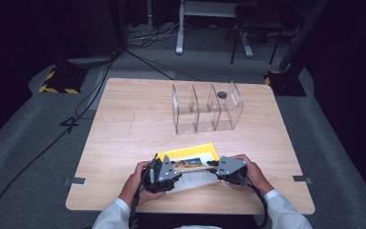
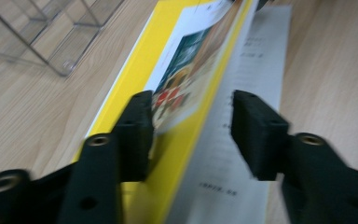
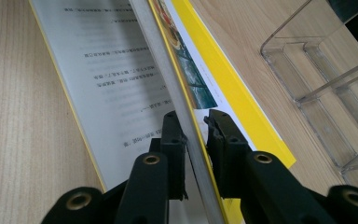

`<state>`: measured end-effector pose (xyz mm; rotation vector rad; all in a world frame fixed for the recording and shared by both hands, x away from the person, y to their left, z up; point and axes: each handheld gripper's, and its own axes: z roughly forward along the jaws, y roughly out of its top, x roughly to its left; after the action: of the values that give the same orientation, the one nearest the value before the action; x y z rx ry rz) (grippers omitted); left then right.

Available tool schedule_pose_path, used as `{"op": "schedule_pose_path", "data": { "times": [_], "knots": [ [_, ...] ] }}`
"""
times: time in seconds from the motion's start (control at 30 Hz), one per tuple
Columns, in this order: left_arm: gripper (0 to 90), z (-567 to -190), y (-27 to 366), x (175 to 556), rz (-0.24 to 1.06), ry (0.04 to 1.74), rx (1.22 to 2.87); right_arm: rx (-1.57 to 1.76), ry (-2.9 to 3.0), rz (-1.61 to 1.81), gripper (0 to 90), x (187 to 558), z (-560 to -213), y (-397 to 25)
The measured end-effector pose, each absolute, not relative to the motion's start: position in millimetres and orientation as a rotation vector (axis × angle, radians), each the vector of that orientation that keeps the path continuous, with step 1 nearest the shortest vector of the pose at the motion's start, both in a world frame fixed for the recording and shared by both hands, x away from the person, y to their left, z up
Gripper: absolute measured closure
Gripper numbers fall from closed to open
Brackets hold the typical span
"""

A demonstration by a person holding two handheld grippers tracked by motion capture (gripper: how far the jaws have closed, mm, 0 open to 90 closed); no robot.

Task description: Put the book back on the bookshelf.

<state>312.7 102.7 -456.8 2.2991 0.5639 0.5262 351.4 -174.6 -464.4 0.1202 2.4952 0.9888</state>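
1. From the high view I see the yellow book [image 1: 193, 160] lying at the near edge of the table [image 1: 124, 124], between my left gripper [image 1: 171, 171] and right gripper [image 1: 221, 169], one at each end, with the clear organizer [image 1: 207, 107] well apart toward the far side.
2. That view does not let me read the jaws; the gripper views do.
3. In the left gripper view my jaws stand released, wide apart, straddling the raised edge of the book [image 2: 186, 93]; the white text page [image 2: 251, 93] lies flat under the right-hand jaw.
4. In the right gripper view my jaws are clenched on the lifted stack of pages [image 3: 177, 102], which stands on edge between them.
5. The same view shows printed text on the open page, blurred beyond reading, and the organizer [image 3: 326, 93] just beside the book's yellow cover.
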Motion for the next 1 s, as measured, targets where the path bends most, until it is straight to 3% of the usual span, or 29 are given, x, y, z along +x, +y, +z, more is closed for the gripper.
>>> {"op": "schedule_pose_path", "data": {
  "times": [0.03,0.1,0.43,0.6,0.77,0.9,0.97,1.0],
  "knots": [
    [67.7,-457.7,107.1,313.9,0.515,0.554,2.315,0.123,2.497,0.989,75.7,351.2,-464.9,-174.2],
    [70.8,-458.5,109.3,313.3,0.522,0.530,2.329,0.132,2.494,1.004,74.2,351.5,-465.4,-174.4],
    [73.3,-463.2,124.1,315.6,0.507,0.494,2.360,0.221,2.488,1.138,63.9,364.0,-478.7,-200.1],
    [72.7,-463.0,137.1,321.2,0.462,0.519,2.331,0.246,2.461,1.186,74.4,370.0,-480.7,-214.3],
    [72.0,-464.2,146.3,324.0,0.454,0.525,2.335,0.206,2.440,1.192,74.0,367.4,-477.4,-209.0],
    [72.1,-466.6,148.3,324.4,0.448,0.510,2.356,0.229,2.442,1.178,61.0,367.8,-479.1,-205.6],
    [72.1,-467.0,148.2,324.6,0.444,0.509,2.359,0.263,2.430,1.160,49.1,370.4,-479.1,-205.1],
    [72.1,-466.8,148.8,324.8,0.439,0.513,2.354,0.274,2.433,1.161,50.5,371.2,-478.7,-205.0]
  ]
}}
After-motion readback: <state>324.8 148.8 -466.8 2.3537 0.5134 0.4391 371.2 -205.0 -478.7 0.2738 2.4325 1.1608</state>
